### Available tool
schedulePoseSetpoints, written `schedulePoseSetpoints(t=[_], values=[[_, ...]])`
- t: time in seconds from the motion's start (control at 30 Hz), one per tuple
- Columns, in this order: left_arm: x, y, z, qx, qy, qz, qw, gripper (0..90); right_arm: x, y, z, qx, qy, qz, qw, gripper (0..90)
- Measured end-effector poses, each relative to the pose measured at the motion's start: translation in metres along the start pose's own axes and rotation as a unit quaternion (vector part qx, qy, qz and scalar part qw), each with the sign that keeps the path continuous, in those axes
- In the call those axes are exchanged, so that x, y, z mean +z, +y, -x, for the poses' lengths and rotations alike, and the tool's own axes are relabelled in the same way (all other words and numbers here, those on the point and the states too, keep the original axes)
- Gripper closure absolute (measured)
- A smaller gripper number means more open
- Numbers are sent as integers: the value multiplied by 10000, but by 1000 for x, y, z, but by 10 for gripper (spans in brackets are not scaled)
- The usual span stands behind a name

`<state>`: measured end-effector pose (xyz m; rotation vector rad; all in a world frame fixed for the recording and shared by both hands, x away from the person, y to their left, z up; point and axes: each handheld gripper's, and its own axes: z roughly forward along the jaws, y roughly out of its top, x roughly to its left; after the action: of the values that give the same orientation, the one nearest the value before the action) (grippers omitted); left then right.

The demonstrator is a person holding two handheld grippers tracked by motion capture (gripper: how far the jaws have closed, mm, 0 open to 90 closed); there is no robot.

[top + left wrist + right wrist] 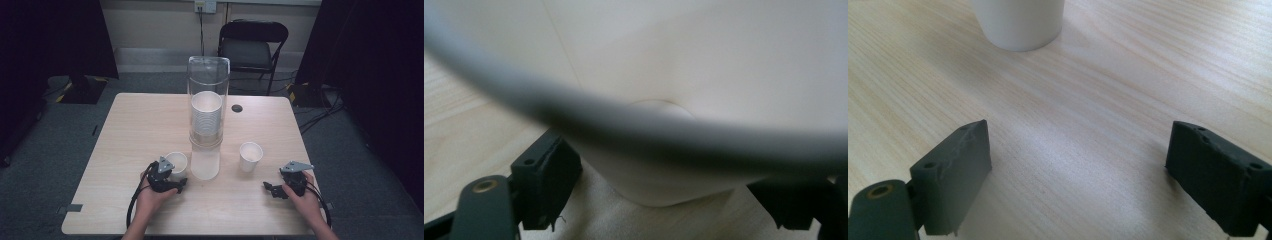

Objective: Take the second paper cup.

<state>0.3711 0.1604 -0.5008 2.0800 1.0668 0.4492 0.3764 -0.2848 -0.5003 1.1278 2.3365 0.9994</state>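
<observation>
High view first: we see a light wooden table with a tall clear dispenser tube standing near its middle, a stack of white paper cups inside it. Just left of the tube's base, a single white paper cup stands upright on the table, and our left gripper sits right against its near side, held in the left hand. A second white paper cup stands upright to the right of the tube, apart from both grippers. Our right gripper lies low over the table near the front right, in the right hand, well apart from that cup. A small dark round grommet sits in the tabletop behind the tube, and a black folding chair stands beyond the table.

From the left gripper view, the near cup looms very close and blurred, its rim sweeping across the frame. Its body sits between the two black jaws, which stand apart on either side; we see a gap at the left pad, so the cup is not clamped.

From the right gripper view, the jaws stand wide apart with bare wood between them, and the base of the second cup stands ahead.
</observation>
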Motion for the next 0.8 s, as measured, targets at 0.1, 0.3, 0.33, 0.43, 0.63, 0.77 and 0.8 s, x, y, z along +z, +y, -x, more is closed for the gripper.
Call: schedulePoseSetpoints(t=[0.1, 0.3, 0.33, 0.43, 0.63, 0.77, 0.8], values=[[-3, -2, 0, 34, -20, -24, 10000, 171, 0, 0, 0, -1, -3, 1, 10000, 102], [-10, -4, -4, -45, -7, -127, 9999, 168, 0, 0, 0, -1, -4, -1, 10000, 100], [-11, -5, -5, -102, -45, -74, 9999, 167, 0, 0, 0, -4, -2, 2, 10000, 101], [-16, -6, -8, -137, -58, -32, 9999, 166, 0, 0, 0, -4, -3, 1, 10000, 100], [-25, -10, -14, -197, -97, -87, 9997, 165, 0, 0, 0, -2, -3, 1, 10000, 100], [-31, -13, -17, -187, -130, -107, 9997, 165, 0, 0, 0, -3, -4, 2, 10000, 100], [-32, -14, -17, -217, -134, -100, 9996, 165, 0, 0, 0, -2, -4, 0, 10000, 100]])
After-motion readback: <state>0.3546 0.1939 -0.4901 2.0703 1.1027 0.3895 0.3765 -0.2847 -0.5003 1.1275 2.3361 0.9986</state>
